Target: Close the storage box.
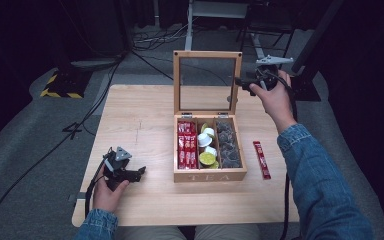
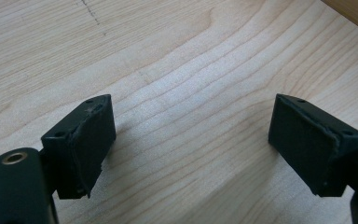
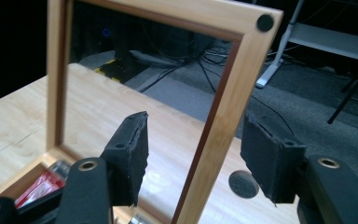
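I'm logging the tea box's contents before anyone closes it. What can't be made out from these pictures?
- Dark items in the right compartment: high view, too small to identify.
- Print on the red sachets and on the loose sachet: high view, too small to read.
- Tea box interior: right gripper view, cut off by the bottom edge and the right gripper.
- Lid frame: whether the pads touch it is unclear.

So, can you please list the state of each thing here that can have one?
tea box: open, three compartments filled
lid: raised upright, its side frame between the right gripper's jaws
right gripper: open, pads not pressing the frame
left gripper: open, empty, over bare table
red sachet: lying flat on the table, outside the box
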`<state>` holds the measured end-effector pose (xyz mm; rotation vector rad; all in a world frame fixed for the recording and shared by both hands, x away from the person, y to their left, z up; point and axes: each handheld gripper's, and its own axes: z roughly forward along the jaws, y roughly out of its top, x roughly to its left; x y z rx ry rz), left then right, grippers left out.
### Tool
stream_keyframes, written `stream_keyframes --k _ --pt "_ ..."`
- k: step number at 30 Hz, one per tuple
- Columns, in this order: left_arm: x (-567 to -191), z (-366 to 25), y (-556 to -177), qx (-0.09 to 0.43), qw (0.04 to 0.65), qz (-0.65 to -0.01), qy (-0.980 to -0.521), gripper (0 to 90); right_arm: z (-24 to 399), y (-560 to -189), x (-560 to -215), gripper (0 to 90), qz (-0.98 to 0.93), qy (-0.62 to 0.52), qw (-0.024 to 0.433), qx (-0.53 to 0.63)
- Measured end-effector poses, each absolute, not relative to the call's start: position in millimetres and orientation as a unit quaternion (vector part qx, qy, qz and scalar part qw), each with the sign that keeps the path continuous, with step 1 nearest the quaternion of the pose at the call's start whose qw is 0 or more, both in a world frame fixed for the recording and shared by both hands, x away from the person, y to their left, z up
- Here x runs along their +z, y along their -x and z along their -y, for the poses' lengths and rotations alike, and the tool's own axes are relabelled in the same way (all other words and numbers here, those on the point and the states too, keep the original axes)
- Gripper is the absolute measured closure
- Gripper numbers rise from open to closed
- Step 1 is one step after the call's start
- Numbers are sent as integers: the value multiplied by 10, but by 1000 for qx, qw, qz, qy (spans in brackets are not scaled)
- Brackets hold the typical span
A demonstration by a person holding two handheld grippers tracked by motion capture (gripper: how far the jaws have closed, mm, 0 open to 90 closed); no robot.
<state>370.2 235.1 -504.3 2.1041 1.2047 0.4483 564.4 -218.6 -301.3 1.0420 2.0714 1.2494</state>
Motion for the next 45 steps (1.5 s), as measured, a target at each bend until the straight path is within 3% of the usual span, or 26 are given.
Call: stream_keyframes --k 9,21,36,45 --pt "-5044 -2350 -3701 171 333 -462 -804 151 2119 -5929 -3018 418 -764 -392 272 434" --pt "-5043 -2352 -3703 172 331 -461 -805 151 2144 -6103 -3099 416 -747 -409 233 470" --pt "-5043 -2352 -3702 172 331 -461 -805 151 2091 -6195 -3225 415 -744 -417 209 478" --pt "-5045 -2349 -3701 171 333 -462 -804 151 2103 -6051 -3090 438 -755 -409 212 467"
